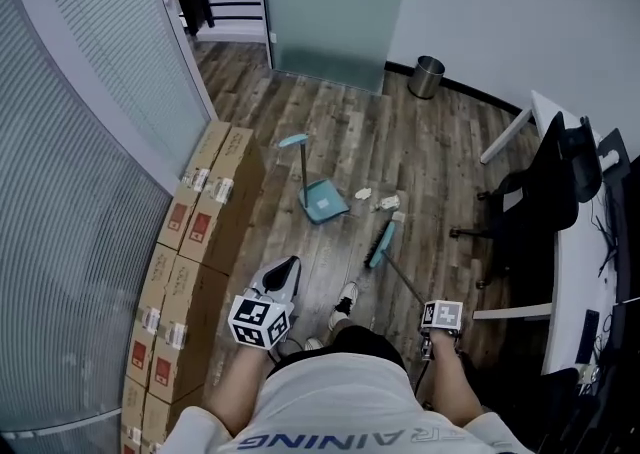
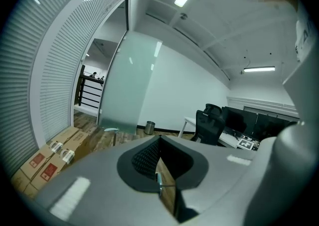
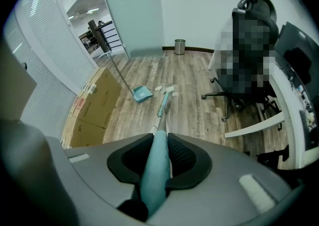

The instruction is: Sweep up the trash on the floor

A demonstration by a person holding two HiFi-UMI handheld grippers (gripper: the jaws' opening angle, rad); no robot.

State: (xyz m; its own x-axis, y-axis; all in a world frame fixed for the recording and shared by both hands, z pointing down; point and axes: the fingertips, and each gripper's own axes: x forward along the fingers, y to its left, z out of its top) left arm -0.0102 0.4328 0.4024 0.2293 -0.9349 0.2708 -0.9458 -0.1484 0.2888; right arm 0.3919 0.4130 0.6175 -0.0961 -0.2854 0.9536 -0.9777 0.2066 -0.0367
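A teal dustpan point(image 1: 324, 201) with an upright handle stands on the wood floor; in the right gripper view the dustpan point(image 3: 142, 93) is at centre left. Crumpled white trash point(image 1: 387, 203) lies just right of it. The teal broom head point(image 1: 381, 244) rests on the floor near the trash, and its long handle point(image 3: 155, 170) runs back into my right gripper point(image 3: 158, 158), which is shut on it. In the head view the right gripper point(image 1: 436, 328) is at lower right. My left gripper point(image 1: 288, 268) is shut with nothing in it, held low near the boxes, with its jaws point(image 2: 158, 163) pointing across the room.
Stacked cardboard boxes point(image 1: 198, 224) line the curved wall on the left. A black office chair point(image 1: 540, 200) and a white desk point(image 1: 572, 262) stand on the right. A metal bin point(image 1: 427, 76) sits by the far wall. My shoe point(image 1: 345, 304) is behind the broom.
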